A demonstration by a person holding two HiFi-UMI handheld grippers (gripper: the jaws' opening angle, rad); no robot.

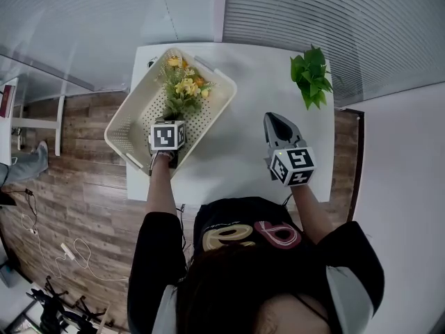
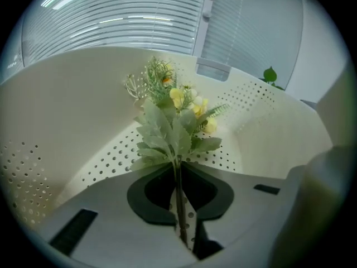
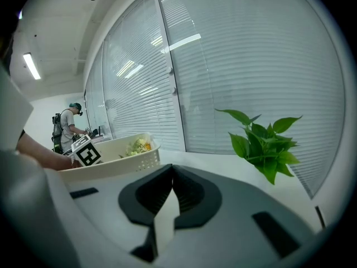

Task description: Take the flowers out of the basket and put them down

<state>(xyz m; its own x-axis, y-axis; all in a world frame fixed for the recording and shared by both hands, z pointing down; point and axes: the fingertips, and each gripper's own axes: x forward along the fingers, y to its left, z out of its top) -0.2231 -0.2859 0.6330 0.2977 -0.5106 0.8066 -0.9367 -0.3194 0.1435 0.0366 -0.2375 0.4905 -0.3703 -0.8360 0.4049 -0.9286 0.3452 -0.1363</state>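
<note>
A bunch of yellow flowers with pale green leaves (image 1: 182, 88) lies in the cream perforated basket (image 1: 132, 120) at the table's left. My left gripper (image 1: 169, 125) reaches into the basket, and in the left gripper view its jaws are shut on the flower stems (image 2: 179, 197), with the blooms (image 2: 177, 113) fanning out just beyond the tips. My right gripper (image 1: 278, 124) rests over the white table (image 1: 236, 152), right of the basket. Its jaws meet at the tips with nothing between them.
A leafy green plant (image 1: 311, 76) stands at the table's far right corner (image 3: 266, 144). The basket rim (image 3: 120, 162) shows in the right gripper view. Window blinds run behind the table. Wooden floor and cables lie to the left, and a person stands far off at the left.
</note>
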